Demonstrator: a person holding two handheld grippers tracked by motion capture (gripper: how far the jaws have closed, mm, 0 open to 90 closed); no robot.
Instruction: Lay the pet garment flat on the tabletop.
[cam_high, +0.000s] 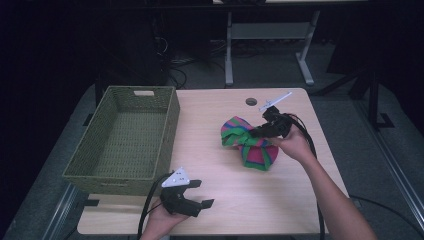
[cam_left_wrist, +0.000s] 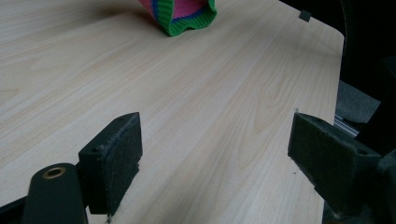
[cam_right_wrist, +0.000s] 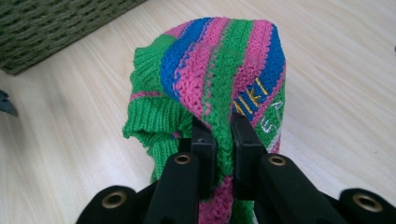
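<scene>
A knitted cloth (cam_high: 248, 142) striped green, pink and blue lies bunched at the middle right of the wooden table (cam_high: 220, 210). My right gripper (cam_high: 256, 133) is shut on a fold of it; in the right gripper view the jaws pinch a raised ridge of the knitted cloth (cam_right_wrist: 219, 74), lifting it into a hump. My left gripper (cam_high: 202, 194) rests near the table's front edge, open and holding nothing. In the left gripper view its pads (cam_left_wrist: 119, 156) stand wide apart over bare wood, with the knitted cloth's edge (cam_left_wrist: 184, 14) far ahead.
An olive woven basket (cam_high: 165, 125) stands on the left of the table, with nothing inside it; its wall (cam_right_wrist: 56, 28) shows at the top left of the right gripper view. A round cable hole (cam_high: 251, 101) lies near the far edge. Table legs stand behind.
</scene>
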